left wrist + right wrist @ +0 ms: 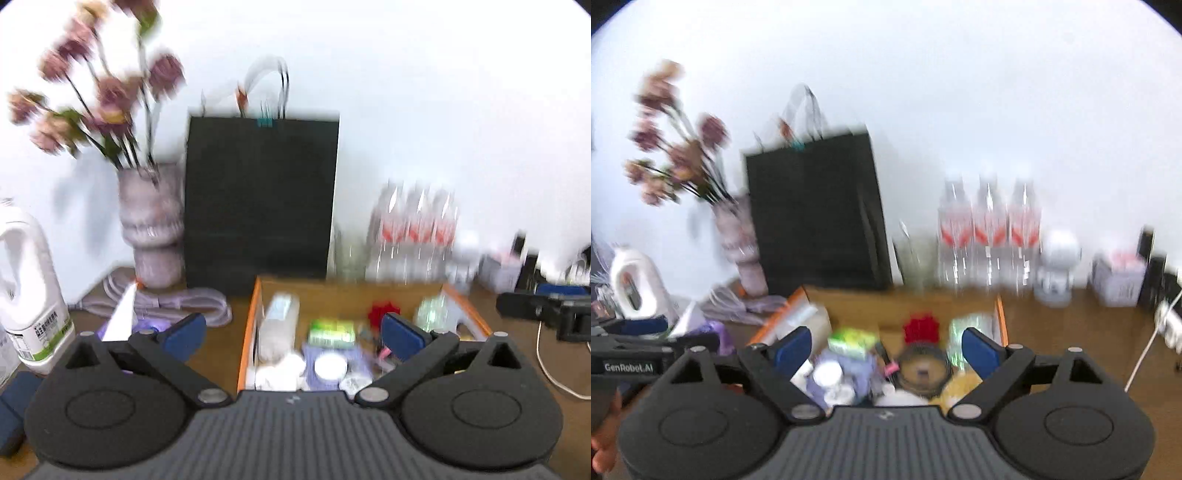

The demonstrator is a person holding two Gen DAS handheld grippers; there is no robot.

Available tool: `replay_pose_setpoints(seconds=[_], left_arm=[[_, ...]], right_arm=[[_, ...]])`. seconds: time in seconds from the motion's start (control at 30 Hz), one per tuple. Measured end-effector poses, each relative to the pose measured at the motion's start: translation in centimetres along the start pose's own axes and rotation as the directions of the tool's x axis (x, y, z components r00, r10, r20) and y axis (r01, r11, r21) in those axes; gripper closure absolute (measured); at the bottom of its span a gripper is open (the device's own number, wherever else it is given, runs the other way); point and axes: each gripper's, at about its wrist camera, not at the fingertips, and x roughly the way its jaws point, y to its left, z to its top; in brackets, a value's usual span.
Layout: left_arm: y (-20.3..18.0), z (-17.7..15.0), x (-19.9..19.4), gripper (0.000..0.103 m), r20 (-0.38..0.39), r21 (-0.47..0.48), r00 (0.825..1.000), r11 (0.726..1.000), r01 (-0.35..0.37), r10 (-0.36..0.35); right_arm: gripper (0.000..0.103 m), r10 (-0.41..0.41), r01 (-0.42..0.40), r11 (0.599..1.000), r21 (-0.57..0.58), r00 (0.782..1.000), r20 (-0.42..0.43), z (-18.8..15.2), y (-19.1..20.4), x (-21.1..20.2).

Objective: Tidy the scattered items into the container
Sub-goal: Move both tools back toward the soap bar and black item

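Orange-rimmed container (246,339), lower centre on worktop (218,343), already packed w/ items; left gripper (293,328) & right gripper (886,349) jaws spread wide, nothing between; prob. between picks, next needs locating a leftover stray.

We take this for a lived-in room of a home, with a wooden bench (221,347) pushed against a plain white wall (406,92). Household things line the back: a vase (153,225) of pink flowers (99,99), a black paper shopping bag (258,199), three clear water bottles (990,236), a white detergent jug (29,295) and a coiled cable (177,302). An open cardboard box (251,317) of small toiletries and oddments sits in front.
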Motion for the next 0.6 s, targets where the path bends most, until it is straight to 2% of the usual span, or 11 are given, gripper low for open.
replay_pose_setpoints(seconds=[0.1, 0.2, 0.3, 0.37, 0.47, 0.53, 0.6], left_arm=[[0.0, -2.3, -0.8, 0.0, 0.005, -0.043, 0.999, 0.999, 0.033, -0.033], [0.0, -3.0, -1.3, 0.0, 0.013, -0.071, 0.998, 0.996, 0.055, -0.054], [-0.1, -3.5, -2.4, 0.0, 0.006, -0.075, 1.0, 0.997, 0.019, -0.019], [-0.3, -4.8, -4.2, 0.0, 0.0, -0.047, 1.0, 0.999, -0.01, 0.01], [0.0, -9.3, -8.9, 0.0, 0.04, -0.061, 0.999, 0.997, 0.039, -0.036], [-0.2, -12.6, -11.3, 0.0, 0.004, -0.084, 0.999, 0.995, 0.045, -0.045], [-1.1, -15.5, -13.6, 0.0, -0.035, -0.074, 0.999, 0.997, 0.029, -0.032]], right_arm=[[0.014, 0.009, -0.009, 1.0, -0.01, 0.999, 0.048, -2.5, 0.4, -0.9], [0.014, -0.013, 0.014, 1.0, -0.022, 0.999, 0.049, -3.7, 0.9, -0.9], [0.014, -0.009, 0.01, 1.0, -0.012, 0.999, 0.05, -4.5, 1.1, -1.5], [0.014, -0.017, 0.017, 1.0, 0.012, 0.999, 0.042, -5.3, 1.1, -2.9], [0.014, -0.004, 0.0, 0.998, 0.06, 0.998, 0.068, -8.3, 1.0, -6.7], [0.015, 0.018, -0.026, 0.996, 0.082, 0.996, 0.088, -11.3, 0.9, -9.4], [0.016, 0.014, -0.02, 0.995, 0.102, 0.998, 0.054, -14.1, 0.9, -11.3]])
